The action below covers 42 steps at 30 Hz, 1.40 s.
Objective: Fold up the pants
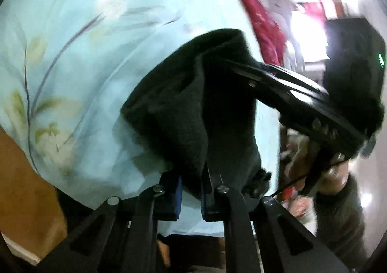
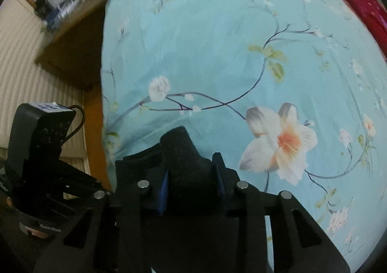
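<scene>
We see the black pants (image 1: 193,104) held up off the light blue flowered bedsheet (image 1: 84,55), bunched into a hanging fold. Our left gripper (image 1: 191,197) has its blue-padded fingers closed on the lower edge of the cloth, and our right gripper (image 2: 192,186) is likewise clamped on a thick wad of the same dark fabric (image 2: 183,159).

From the left wrist view, the right gripper (image 1: 238,64) reaches into the pants from the far side of the bedsheet's edge, gripped by a hand (image 1: 331,171). From the right wrist view, the left gripper's body (image 2: 43,176) sits just off the sheet's left edge, and we read white lettering "GenRob" on its casing, cut off by our own linkage. A blue-and-white sticker on top of it is too blurred to read.

A red blanket (image 2: 358,2) lies along the bedsheet's (image 2: 217,43) far right border.
</scene>
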Motion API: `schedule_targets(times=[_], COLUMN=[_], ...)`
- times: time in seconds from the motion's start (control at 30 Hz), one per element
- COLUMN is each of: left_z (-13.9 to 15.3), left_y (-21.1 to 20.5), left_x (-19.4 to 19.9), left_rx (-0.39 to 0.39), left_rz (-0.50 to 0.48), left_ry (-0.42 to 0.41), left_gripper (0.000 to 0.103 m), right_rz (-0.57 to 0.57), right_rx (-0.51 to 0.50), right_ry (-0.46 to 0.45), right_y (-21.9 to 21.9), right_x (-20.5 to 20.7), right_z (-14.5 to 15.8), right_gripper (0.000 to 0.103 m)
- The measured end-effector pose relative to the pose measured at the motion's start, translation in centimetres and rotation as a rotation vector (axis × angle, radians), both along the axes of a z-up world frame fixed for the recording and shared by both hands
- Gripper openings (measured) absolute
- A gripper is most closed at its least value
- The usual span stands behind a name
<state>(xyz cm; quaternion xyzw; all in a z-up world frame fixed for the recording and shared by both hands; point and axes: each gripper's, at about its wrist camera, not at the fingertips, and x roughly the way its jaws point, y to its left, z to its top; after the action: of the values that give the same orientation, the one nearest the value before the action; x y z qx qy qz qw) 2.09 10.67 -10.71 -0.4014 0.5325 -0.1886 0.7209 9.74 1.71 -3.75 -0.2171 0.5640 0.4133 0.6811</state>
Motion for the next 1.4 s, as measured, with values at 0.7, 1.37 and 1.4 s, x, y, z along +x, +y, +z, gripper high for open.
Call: schedule_targets(times=[0.7, 1.37, 1.4], left_z=[11.3, 10.1, 10.0], left_y=[-24.8, -27.0, -27.5], left_x=[-0.9, 7.9, 8.9], left_rx=[0.463, 0.549, 0.529], left_rz=[-0.618, -0.961, -0.977], left_ry=[-0.426, -0.278, -0.265], left_gripper=[0.022, 0.072, 0.073], right_rz=[-0.667, -1.209, -1.199], right_rx=[0.616, 0.735, 0.725], right_ry=[0.006, 0.067, 0.079], right_y=[-31.1, -37.4, -36.4], right_x=[-7.3, -20.9, -20.7], right_z=[6.2, -1.1, -1.3], right_gripper=[0.034, 0.073, 0.073])
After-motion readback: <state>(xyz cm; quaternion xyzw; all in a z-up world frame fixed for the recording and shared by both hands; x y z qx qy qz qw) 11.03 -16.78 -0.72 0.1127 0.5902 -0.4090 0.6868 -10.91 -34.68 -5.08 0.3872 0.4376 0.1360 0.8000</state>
